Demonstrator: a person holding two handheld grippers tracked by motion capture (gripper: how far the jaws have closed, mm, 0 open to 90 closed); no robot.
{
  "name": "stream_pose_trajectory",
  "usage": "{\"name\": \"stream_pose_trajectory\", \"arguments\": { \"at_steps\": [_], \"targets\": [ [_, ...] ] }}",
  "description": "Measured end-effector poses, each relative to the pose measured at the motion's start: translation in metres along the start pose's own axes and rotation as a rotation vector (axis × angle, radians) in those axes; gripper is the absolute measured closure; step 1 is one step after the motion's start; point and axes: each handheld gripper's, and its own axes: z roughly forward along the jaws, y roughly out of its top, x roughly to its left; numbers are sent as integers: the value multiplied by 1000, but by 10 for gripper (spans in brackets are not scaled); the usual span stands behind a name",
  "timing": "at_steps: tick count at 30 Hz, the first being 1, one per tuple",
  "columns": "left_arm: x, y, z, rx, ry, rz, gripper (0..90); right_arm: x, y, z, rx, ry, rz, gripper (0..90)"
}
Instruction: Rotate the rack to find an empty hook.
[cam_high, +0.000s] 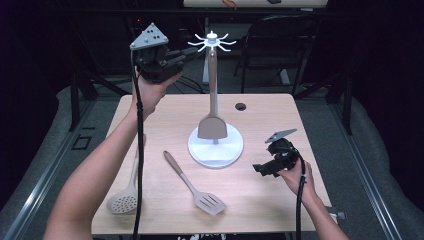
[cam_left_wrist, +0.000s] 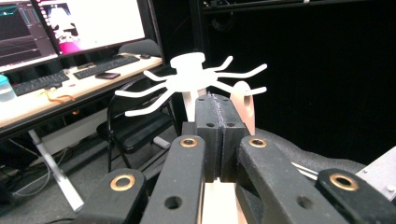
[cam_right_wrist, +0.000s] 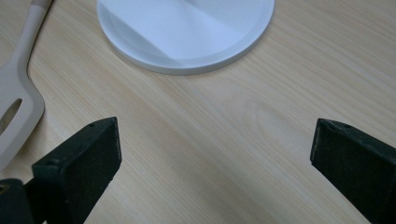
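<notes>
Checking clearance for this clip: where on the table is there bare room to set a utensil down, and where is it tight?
Bare wood: the far right corner past the cable hole, and the far left strip between the left edge and the rack base. Tight: the near half, where the skimmer, the slotted turner and the right gripper lie close.

A light wooden rectangular table (cam_high: 280, 107) stands on grey carpeted floor (cam_high: 372, 165) in a dark room, with a black folding chair (cam_high: 272, 37) and lit computer monitors (cam_left_wrist: 100, 21) behind.
</notes>
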Motion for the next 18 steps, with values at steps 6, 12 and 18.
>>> {"name": "stream_pose_trajectory", "arguments": {
  "at_steps": [6,12,18],
  "targets": [
    [2,1,1,12,18,4,900,0,0,0,-1,-4,0,14],
    [5,0,3,21,30,4,900,1,0,0,4,-10,-2,15],
    [10,-1,6,30,41,-5,900,0,0,0,4,-10,-3,15]
  ]
}}
